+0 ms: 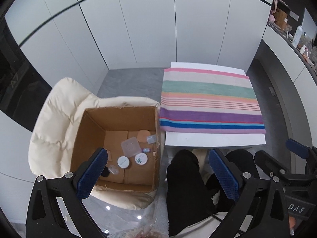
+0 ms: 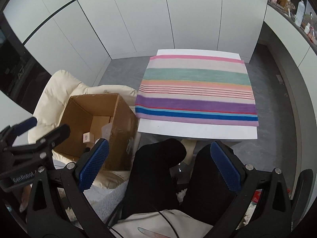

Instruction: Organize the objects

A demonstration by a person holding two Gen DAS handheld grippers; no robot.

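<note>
Cardboard box (image 1: 118,148), open-topped, seated on a cream padded chair (image 1: 57,107) to the left of a white table (image 1: 214,138). On the box floor: two round white-lidded jars (image 1: 123,161) side by side, one lid printed with a green leaf motif; a clear square plastic lid (image 1: 130,146) just behind them; a peach rounded-square pad (image 1: 144,136) at the far wall; a small clear packet (image 1: 151,138) in the far right corner; a small blue-capped vial (image 1: 146,150) beside the square lid. Near the box's front left, a clear shallow case and a dark item, partly covered by the left finger pad (image 1: 93,170); identity not readable. In the right wrist view, box interior mostly hidden by its near wall; only a small white label-like piece (image 2: 86,137) and a clear corner visible.

Striped cloth (image 1: 210,101) spread flat on the table, nothing on it; white margin of table exposed along the near edge.

Left gripper (image 1: 158,170): jaws wide apart, nothing between them, raised above box and lap. Right gripper (image 2: 158,166): jaws wide apart, nothing gripped, above black-trousered legs (image 2: 154,174).

Shelf clutter (image 1: 297,35) at upper right too small and distorted to name. Lower frame edges cut off by gripper bodies.
</note>
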